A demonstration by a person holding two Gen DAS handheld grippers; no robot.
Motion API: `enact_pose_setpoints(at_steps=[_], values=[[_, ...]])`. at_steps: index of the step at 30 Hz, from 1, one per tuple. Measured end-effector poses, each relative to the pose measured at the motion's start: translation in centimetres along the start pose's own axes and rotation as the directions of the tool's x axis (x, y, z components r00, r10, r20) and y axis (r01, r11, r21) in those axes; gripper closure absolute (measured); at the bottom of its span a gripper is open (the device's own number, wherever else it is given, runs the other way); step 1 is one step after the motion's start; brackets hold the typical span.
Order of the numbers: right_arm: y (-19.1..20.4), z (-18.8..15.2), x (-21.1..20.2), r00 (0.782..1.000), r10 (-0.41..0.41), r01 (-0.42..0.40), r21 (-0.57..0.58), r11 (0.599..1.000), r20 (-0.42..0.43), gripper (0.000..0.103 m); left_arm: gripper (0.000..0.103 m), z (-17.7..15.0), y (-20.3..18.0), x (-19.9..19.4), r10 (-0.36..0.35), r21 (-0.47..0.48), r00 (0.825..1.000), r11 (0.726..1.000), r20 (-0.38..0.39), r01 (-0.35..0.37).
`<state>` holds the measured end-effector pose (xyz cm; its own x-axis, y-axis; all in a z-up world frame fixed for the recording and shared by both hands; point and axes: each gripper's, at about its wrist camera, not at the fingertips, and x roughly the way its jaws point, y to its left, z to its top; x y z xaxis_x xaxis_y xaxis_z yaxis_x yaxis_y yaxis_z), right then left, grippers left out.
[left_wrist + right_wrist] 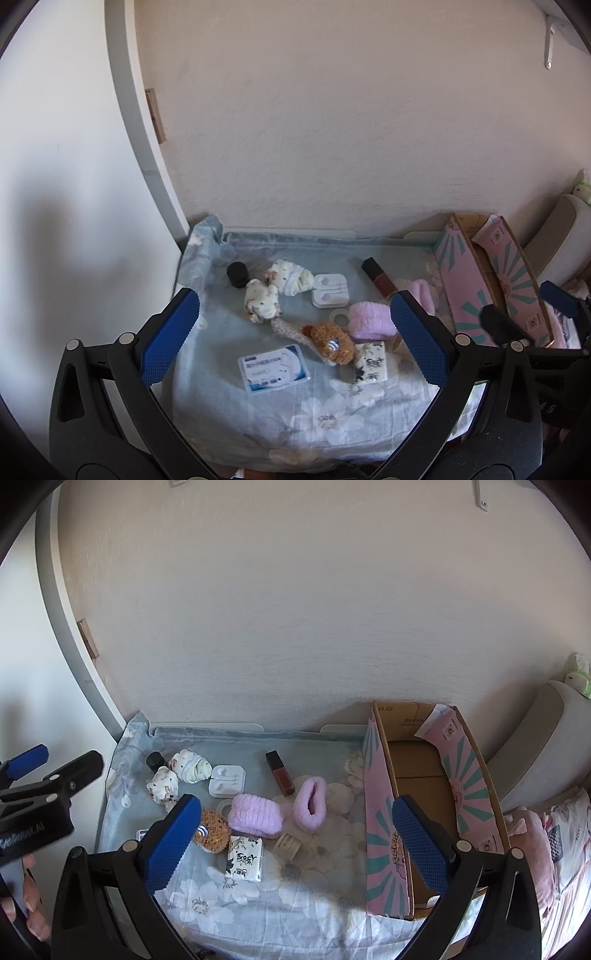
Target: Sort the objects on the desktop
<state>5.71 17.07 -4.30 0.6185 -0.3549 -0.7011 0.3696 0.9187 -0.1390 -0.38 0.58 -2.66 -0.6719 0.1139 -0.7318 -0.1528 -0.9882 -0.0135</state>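
Small objects lie scattered on a table under a pale blue floral cloth (258, 413). Two rolled baby socks (275, 290), a black cap (237, 274), a white earphone case (330, 290), a dark red lip gloss (378, 281), pink fluffy cuffs (255, 815), a brown plush toy (330, 341), a tissue pack (244, 858) and a blue-white card pack (274, 367) are there. A pink cardboard box (424, 801) stands open at the right with nothing inside. My left gripper (295, 339) hovers open above the objects. My right gripper (295, 843) is open beside the box.
A white wall rises right behind the table. A grey rounded frame (147, 147) stands at the left. Pink bedding (546, 834) and a grey cushion (543, 746) lie to the right of the box. A hand (26, 897) holds the left gripper's handle.
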Motion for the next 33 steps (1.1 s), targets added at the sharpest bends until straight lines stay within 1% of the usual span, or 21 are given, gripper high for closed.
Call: enact_pose_setpoints(at_steps=[1, 4, 8, 12, 13, 17, 20, 24, 29, 33], values=[[-0.1, 0.0, 0.1, 1.000, 0.004, -0.004, 0.002, 1.000, -0.004, 0.000, 0.000, 0.2, 0.3, 0.1, 0.013, -0.001, 1.000, 1.000, -0.001, -0.013], [-0.3, 0.0, 0.7, 0.999, 0.025, -0.025, -0.002, 1.000, -0.026, 0.000, 0.000, 0.6, 1.9, 0.2, 0.018, -0.030, 1.000, 0.999, -0.001, -0.018], [0.1, -0.5, 1.9, 0.995, 0.076, -0.078, -0.018, 0.997, -0.061, 0.000, 0.000, 0.3, 3.1, 0.8, 0.039, -0.052, 0.999, 0.998, -0.022, -0.040], [1.0, -1.9, 3.4, 0.986, 0.134, -0.139, -0.048, 0.989, -0.098, 0.000, 0.000, -1.5, 3.8, 2.8, 0.041, -0.076, 0.995, 0.996, -0.095, -0.049], [1.2, -2.3, 3.8, 0.987, 0.119, -0.123, -0.028, 0.992, -0.106, 0.000, 0.000, -2.1, 3.9, 3.4, 0.041, -0.084, 0.992, 0.995, -0.117, -0.051], [2.1, -5.0, 6.1, 0.974, 0.152, -0.165, -0.061, 0.984, -0.170, 0.000, 0.000, -4.9, 3.8, 6.5, 0.013, -0.097, 0.978, 0.995, -0.210, -0.034], [2.6, -7.7, 8.3, 0.968, 0.140, -0.160, -0.080, 0.984, -0.209, 0.000, 0.000, -7.4, 3.4, 9.0, 0.012, -0.096, 0.962, 0.995, -0.273, -0.040], [2.9, -10.4, 10.7, 0.967, 0.124, -0.146, -0.086, 0.985, -0.220, 0.000, 0.000, -10.1, 2.9, 12.1, 0.031, -0.096, 0.943, 0.993, -0.330, -0.066], [4.1, -11.9, 12.8, 0.976, 0.096, -0.120, -0.118, 0.986, -0.194, 0.000, 0.000, -12.0, 2.6, 15.1, 0.020, -0.123, 0.942, 0.990, -0.336, -0.065], [4.9, -12.4, 14.0, 0.981, 0.083, -0.106, -0.124, 0.987, -0.174, 0.002, 0.000, -12.6, 2.4, 16.5, 0.035, -0.132, 0.940, 0.988, -0.338, -0.084]])
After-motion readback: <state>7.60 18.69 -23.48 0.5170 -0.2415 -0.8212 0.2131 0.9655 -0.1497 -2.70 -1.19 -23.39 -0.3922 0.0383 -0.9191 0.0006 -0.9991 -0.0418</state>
